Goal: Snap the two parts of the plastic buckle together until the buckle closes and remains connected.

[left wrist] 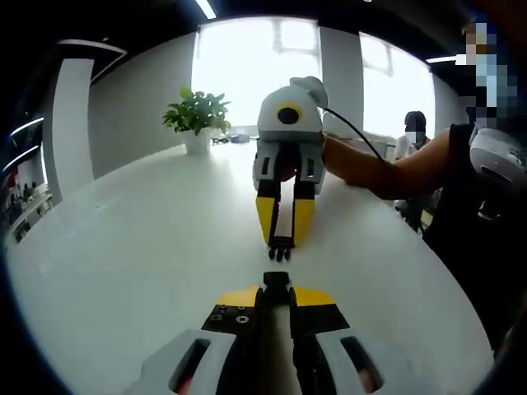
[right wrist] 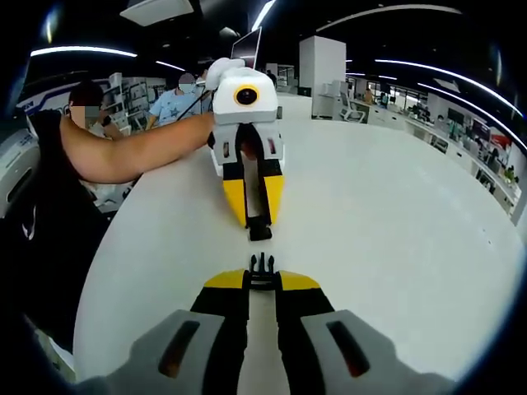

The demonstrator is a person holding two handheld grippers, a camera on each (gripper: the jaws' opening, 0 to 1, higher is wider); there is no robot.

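1. The left gripper (left wrist: 277, 284), yellow-tipped jaws pinched narrow, holds the black socket half (left wrist: 277, 280) of a plastic buckle above a white table (left wrist: 140, 247)
2. The right gripper (right wrist: 262, 273) clamps the black pronged half (right wrist: 262, 265), its prongs pointing forward
3. The halves face each other, near but apart
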